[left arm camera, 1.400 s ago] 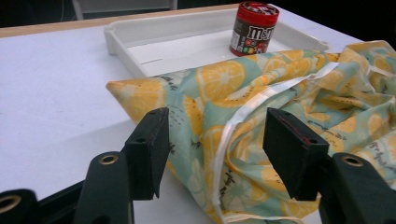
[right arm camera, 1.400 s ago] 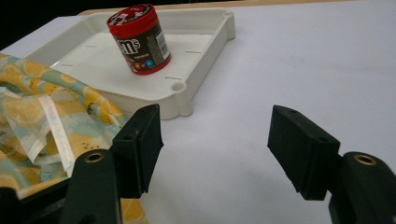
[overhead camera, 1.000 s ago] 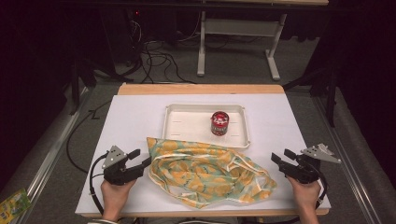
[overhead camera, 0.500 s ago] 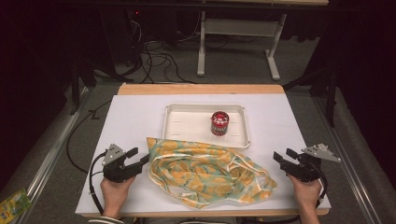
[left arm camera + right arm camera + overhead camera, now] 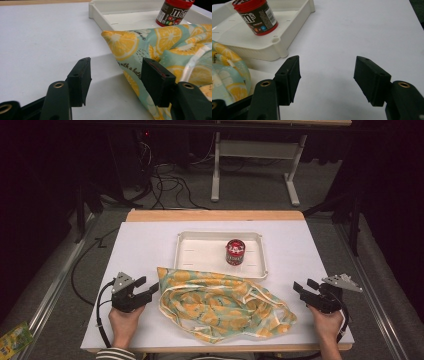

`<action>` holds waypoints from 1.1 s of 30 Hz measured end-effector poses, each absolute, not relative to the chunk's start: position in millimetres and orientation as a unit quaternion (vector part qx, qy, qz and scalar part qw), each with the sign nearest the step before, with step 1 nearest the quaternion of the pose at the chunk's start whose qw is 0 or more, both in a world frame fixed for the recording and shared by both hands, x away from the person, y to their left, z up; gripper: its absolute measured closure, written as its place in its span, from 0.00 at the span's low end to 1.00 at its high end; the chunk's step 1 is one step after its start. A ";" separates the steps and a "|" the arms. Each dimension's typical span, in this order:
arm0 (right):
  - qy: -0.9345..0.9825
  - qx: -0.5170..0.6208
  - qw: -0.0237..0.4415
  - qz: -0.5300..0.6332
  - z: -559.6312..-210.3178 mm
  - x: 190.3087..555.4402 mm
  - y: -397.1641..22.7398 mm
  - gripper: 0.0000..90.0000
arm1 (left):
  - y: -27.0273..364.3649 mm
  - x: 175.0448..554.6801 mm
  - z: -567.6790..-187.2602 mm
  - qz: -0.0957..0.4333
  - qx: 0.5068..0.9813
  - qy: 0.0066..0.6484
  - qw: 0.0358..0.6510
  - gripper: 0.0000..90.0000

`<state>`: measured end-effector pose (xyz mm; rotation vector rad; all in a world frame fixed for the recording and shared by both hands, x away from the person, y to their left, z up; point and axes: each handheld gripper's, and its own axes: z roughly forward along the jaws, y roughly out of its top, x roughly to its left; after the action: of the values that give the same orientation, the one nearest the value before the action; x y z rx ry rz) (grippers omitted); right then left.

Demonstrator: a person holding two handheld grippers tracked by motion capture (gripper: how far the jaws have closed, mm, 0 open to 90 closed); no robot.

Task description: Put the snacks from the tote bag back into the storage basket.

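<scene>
A crumpled cloth bag printed with lemon slices lies on the near half of the white table. My left gripper rests just left of the bag's edge, open and holding nothing. In the left gripper view the bag lies ahead, its edge running past the right jaw of that gripper. My right gripper sits to the right of the bag, open and empty. In the right gripper view that gripper has bare table between its jaws and the bag at the left.
A white tray stands behind the bag with a red-lidded candy can upright in it. The can and tray are in the left gripper view, and the can and tray are in the right gripper view. Cables lie on the floor behind the table.
Both hands have barely shifted. The left gripper has eased slightly left and forward; the bag, tray and can are unmoved.
</scene>
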<state>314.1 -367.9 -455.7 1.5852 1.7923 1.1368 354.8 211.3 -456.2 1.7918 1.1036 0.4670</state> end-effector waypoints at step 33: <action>0.646 0.593 0.250 0.411 -475.0 326.7 -368.7 0.43 | 210.2 371.6 -481.5 0.198 0.728 0.485 0.442 0.47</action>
<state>326.7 -368.7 -475.0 1.6143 1.7598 1.1180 371.6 210.2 -481.5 1.8064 1.2030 0.4923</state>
